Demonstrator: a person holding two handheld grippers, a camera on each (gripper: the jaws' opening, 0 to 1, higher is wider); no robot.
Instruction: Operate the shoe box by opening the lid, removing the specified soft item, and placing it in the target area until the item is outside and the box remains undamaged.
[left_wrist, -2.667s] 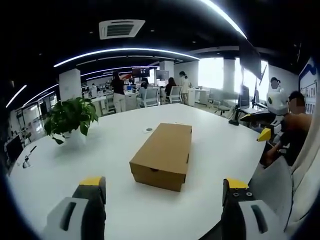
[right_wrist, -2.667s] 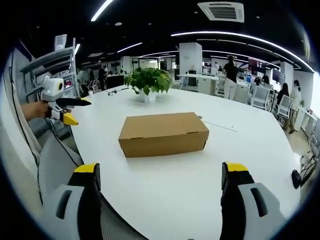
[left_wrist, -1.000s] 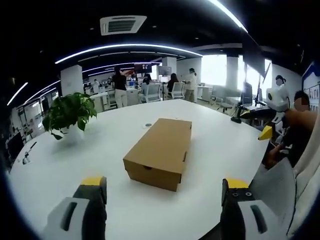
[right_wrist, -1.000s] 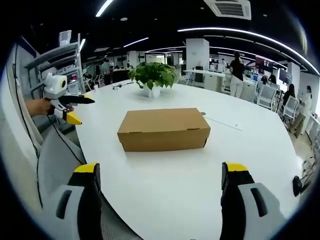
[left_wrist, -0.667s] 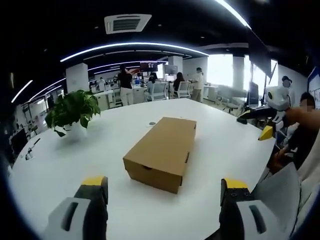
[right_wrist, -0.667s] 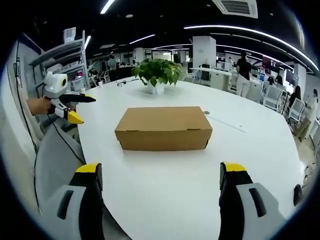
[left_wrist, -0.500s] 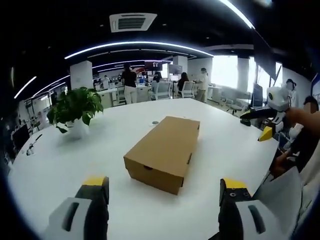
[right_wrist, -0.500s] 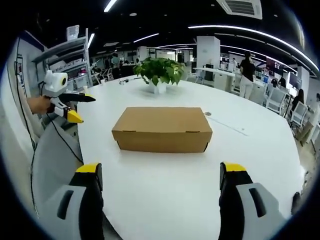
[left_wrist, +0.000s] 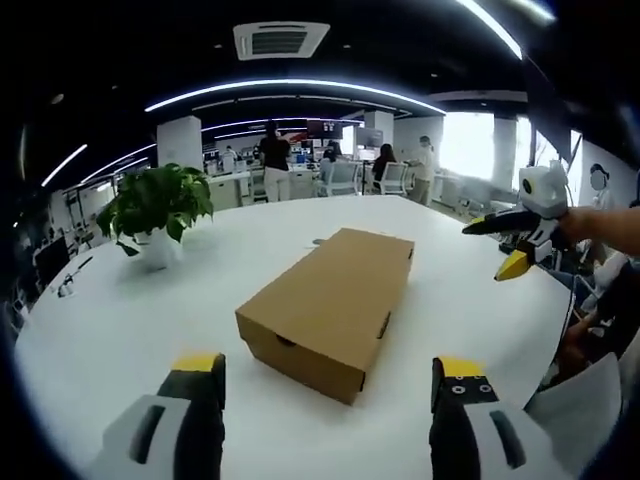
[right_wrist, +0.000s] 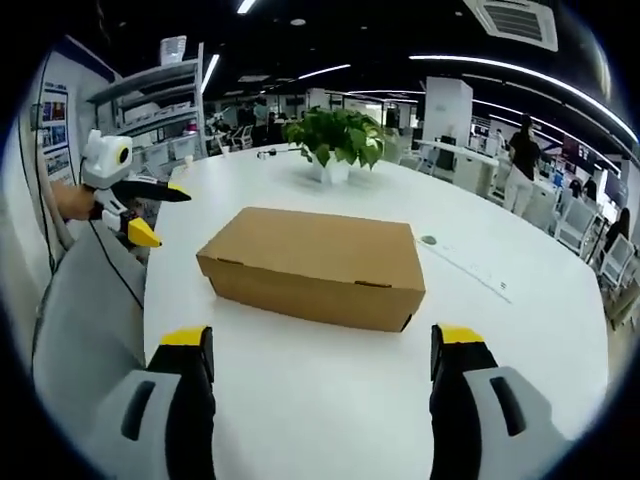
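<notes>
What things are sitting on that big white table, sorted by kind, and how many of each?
Cardboard shoe box, lid shut: 1
Potted plant: 1
Small round disc lying past the box: 1
Total: 3
A few small dark items lie near the far edge beside the plant, too small to tell apart, so they are left out.

open-plan office, desks (left_wrist: 235, 185), swivel chairs (left_wrist: 340, 177)

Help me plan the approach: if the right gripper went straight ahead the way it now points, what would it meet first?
Probably the long side of the closed shoe box, which lies on the white table directly ahead of the open right gripper. Bare tabletop separates them; if the line dips, it would meet the table first.
</notes>
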